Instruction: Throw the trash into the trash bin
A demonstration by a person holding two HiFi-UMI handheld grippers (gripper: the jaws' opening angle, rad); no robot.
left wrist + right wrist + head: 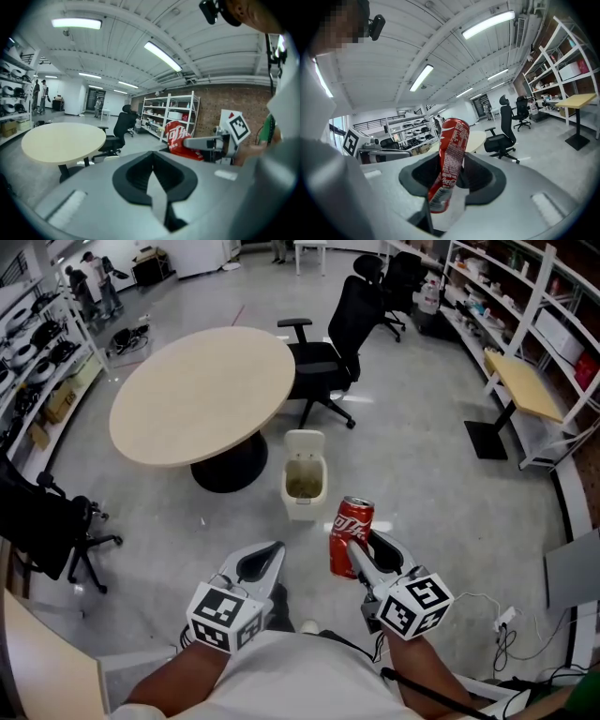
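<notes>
Fingers (480, 176) of the right gripper (366, 547) pinch a red cola can (351, 532), roughly upright, above the floor near the open white trash bin (302, 507) beside the round table (202, 390). Left gripper (272, 551) fingers are pressed together, empty.

This is looking like a lab-style open office. White metal racks (525, 306) are lining the walls and carrying boxes and gear, while a round table (202, 395) and black office chairs (333, 352) are standing on a glossy grey floor (412, 456). Strip lights (161, 55) are running along a bare ribbed ceiling beside a brick wall (220, 101).
</notes>
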